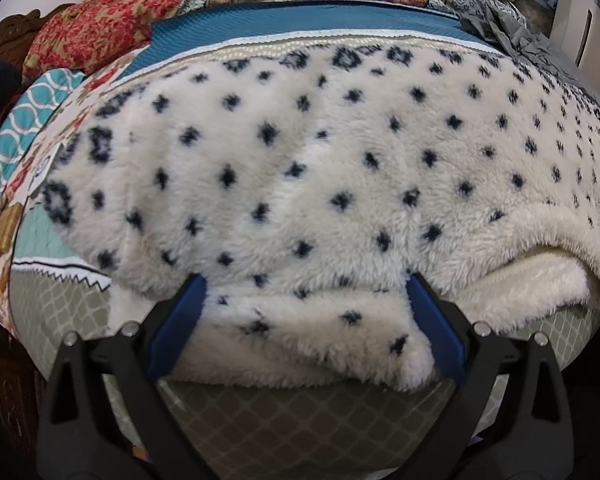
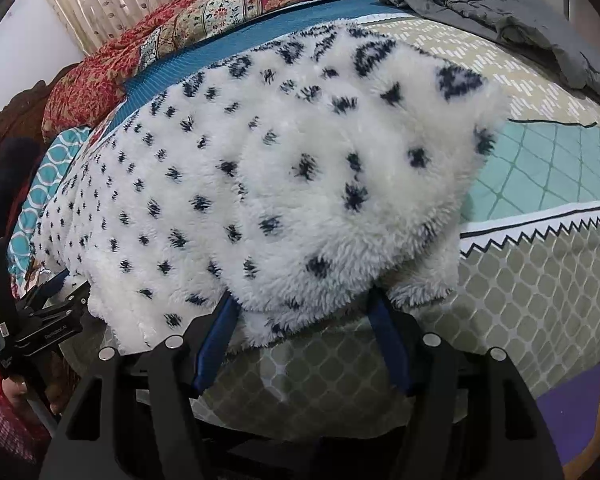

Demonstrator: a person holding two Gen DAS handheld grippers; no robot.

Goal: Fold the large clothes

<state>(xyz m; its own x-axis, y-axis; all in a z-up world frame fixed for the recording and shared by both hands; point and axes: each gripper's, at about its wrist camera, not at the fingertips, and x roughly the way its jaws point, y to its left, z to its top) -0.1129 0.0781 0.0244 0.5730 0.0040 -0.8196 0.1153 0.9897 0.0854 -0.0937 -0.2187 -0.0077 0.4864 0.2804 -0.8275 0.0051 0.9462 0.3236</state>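
I see a cream-white fleece (image 1: 300, 168) scattered with small navy diamond specks, larger navy ring motifs along its far and left edges. Under it, the bedsheet (image 2: 540, 280) shows olive-grey with a pale lattice, a white band edged in black zigzag, a mint block with green grid lines, a tan strip with white dashes and a teal border. Behind, a quilt (image 1: 100, 28) runs red with gold florals beside cream flowered panels. A grey jacket (image 2: 500, 12) lies at the far right. A turquoise cloth (image 1: 24, 120) carries white scallops. My grippers' fingers (image 1: 180, 320) are blue on black frames.
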